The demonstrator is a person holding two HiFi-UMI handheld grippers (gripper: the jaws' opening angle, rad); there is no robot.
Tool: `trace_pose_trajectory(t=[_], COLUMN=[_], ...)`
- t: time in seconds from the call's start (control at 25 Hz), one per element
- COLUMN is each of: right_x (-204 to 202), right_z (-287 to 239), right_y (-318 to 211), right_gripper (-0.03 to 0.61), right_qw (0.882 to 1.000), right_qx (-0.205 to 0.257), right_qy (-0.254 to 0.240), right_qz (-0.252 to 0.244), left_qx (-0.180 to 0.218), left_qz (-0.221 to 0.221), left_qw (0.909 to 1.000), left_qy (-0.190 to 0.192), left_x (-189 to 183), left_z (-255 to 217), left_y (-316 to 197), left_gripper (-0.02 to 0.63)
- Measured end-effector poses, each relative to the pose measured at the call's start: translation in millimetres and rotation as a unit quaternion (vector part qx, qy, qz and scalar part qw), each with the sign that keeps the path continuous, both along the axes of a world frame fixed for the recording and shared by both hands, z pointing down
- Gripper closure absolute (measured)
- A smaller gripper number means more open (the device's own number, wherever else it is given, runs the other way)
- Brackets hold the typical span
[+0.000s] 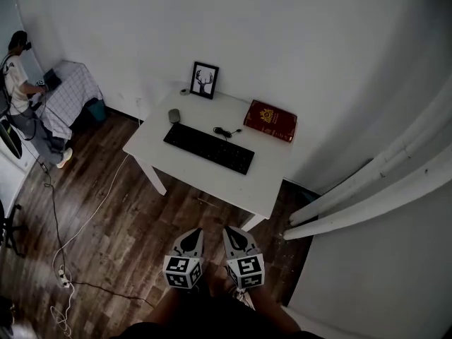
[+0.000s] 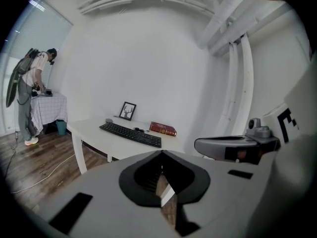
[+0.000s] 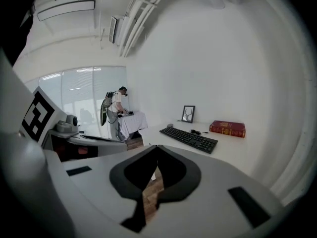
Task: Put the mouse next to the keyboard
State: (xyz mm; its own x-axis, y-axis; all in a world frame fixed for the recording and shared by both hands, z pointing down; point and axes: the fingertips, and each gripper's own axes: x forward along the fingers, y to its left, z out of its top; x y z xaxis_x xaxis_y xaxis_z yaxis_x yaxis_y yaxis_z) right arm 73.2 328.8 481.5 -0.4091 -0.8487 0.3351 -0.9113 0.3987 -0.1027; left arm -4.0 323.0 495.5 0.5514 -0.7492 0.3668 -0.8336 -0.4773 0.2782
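A small grey mouse (image 1: 174, 115) lies on the white table (image 1: 265, 182), just off the far left end of the black keyboard (image 1: 208, 149). Both grippers hang well short of the table, low over the wooden floor. My left gripper (image 1: 191, 236) and right gripper (image 1: 235, 232) sit side by side, both shut and holding nothing. In the left gripper view the fingertips of the left gripper (image 2: 161, 153) meet, with the keyboard (image 2: 130, 133) and mouse (image 2: 109, 120) far ahead. The right gripper (image 3: 157, 147) shows the same, with the keyboard (image 3: 190, 139) and mouse (image 3: 170, 125) in the distance.
A framed deer picture (image 1: 204, 80) stands at the table's back edge, and a red book (image 1: 270, 121) lies at its far right. A coiled cable (image 1: 224, 131) rests behind the keyboard. A person (image 1: 21, 97) works at a cloth-covered table (image 1: 70, 94) far left. Cables (image 1: 67, 260) trail over the floor.
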Motion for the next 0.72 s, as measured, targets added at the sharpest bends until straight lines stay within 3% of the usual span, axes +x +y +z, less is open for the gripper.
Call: trace_pose_trajectory(t=[0.4, 0.72], right_x=[-95.5, -134.1], right_z=[-0.8, 0.6], right_y=[-72.2, -106.1], right_gripper=[0.558, 0.557], right_qw=[0.999, 0.998], right_qx=[-0.007, -0.023], right_qy=[0.033, 0.045], right_qz=[-0.029, -0.023], left_qx=[-0.012, -0.032], left_qz=[-0.033, -0.012], left_qw=[0.9989, 0.9985], left_qy=[0.033, 0.042], left_x=[-101.8, -130.5], left_z=[1.7, 4.9], left_y=[-78.2, -102.6], left_gripper=[0.612, 0.612])
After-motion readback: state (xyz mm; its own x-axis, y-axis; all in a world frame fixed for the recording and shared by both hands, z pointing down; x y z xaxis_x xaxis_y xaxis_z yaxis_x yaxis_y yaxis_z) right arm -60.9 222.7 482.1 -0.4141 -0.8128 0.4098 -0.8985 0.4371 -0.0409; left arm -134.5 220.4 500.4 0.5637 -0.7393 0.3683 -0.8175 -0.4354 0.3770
